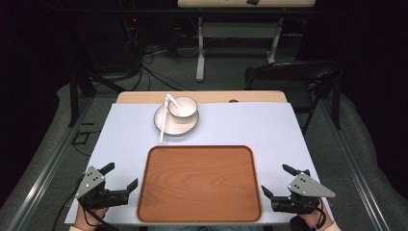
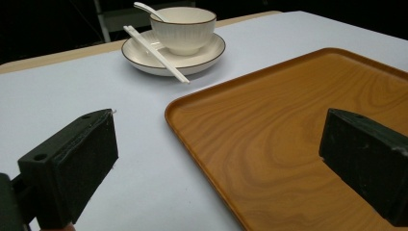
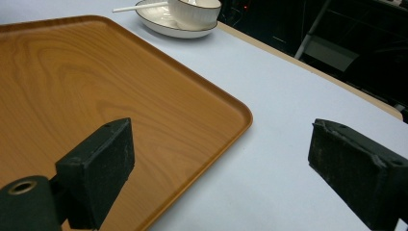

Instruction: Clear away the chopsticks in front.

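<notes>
Glazed ceramic, the bowl (image 1: 183, 109) on its plate (image 1: 163, 126), well beyond our empty, wide-open left gripper (image 1: 120, 177) and right gripper (image 1: 278, 180), looks fragile, slippery; we judge the rim best.

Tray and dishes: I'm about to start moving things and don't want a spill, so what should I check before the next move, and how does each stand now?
1. Left tool open and holding nothing: ok.
2. Right tool open and holding nothing: ok.
3. Tray bare, room to set things down: ok.
4. Bowl upright on its plate: ok.
5. Chopsticks settled: not ok, they lean on the plate rim and stick out past it.
6. Spoon steady in the bowl: cannot tell.
</notes>
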